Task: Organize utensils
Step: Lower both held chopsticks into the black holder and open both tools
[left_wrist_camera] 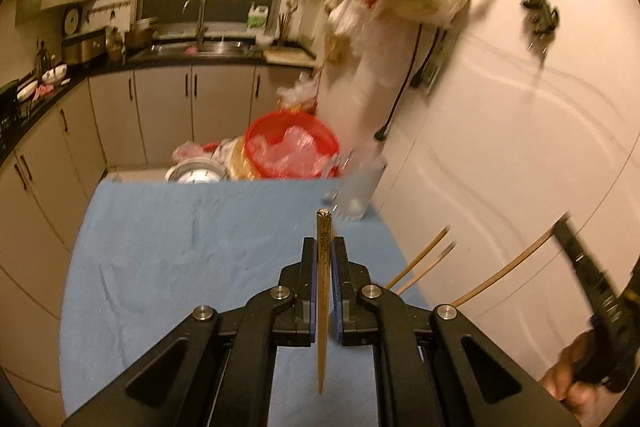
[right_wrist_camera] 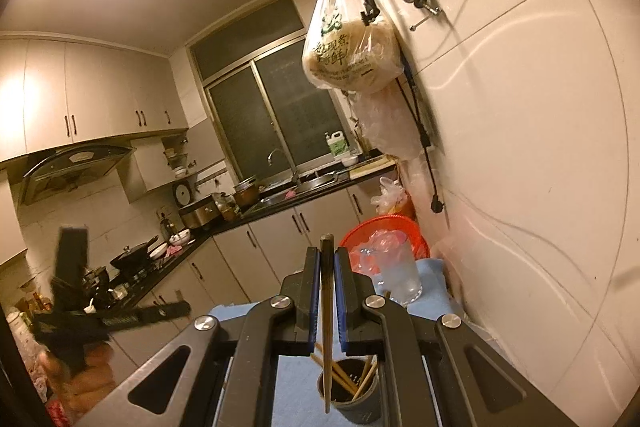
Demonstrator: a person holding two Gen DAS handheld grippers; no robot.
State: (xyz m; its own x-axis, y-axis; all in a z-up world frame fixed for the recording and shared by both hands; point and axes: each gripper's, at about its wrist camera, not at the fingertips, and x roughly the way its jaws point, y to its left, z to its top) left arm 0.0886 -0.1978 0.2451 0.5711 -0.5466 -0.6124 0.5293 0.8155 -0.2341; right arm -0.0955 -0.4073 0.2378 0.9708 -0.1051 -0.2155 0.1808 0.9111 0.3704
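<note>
My left gripper (left_wrist_camera: 324,247) is shut on a brown wooden chopstick (left_wrist_camera: 323,303) that stands upright between its fingers, above the blue cloth (left_wrist_camera: 180,247). My right gripper (right_wrist_camera: 327,259) is shut on a darker chopstick (right_wrist_camera: 326,327) whose lower tip hangs over a dark round holder cup (right_wrist_camera: 352,401) with several chopsticks (right_wrist_camera: 366,379) in it. Chopstick ends (left_wrist_camera: 420,259) also stick up at the cloth's right edge in the left wrist view. The right gripper's body (left_wrist_camera: 592,279) shows at the far right there; the left one (right_wrist_camera: 72,311) shows at the left in the right wrist view.
A clear glass mug (left_wrist_camera: 356,187) (right_wrist_camera: 396,275) stands at the cloth's far right corner by the white wall. Behind it lie a red basket (left_wrist_camera: 292,147) (right_wrist_camera: 384,227) with plastic and a white bowl (left_wrist_camera: 196,173). A bag of noodles (right_wrist_camera: 352,55) hangs from a wall rack. Cabinets run along the left.
</note>
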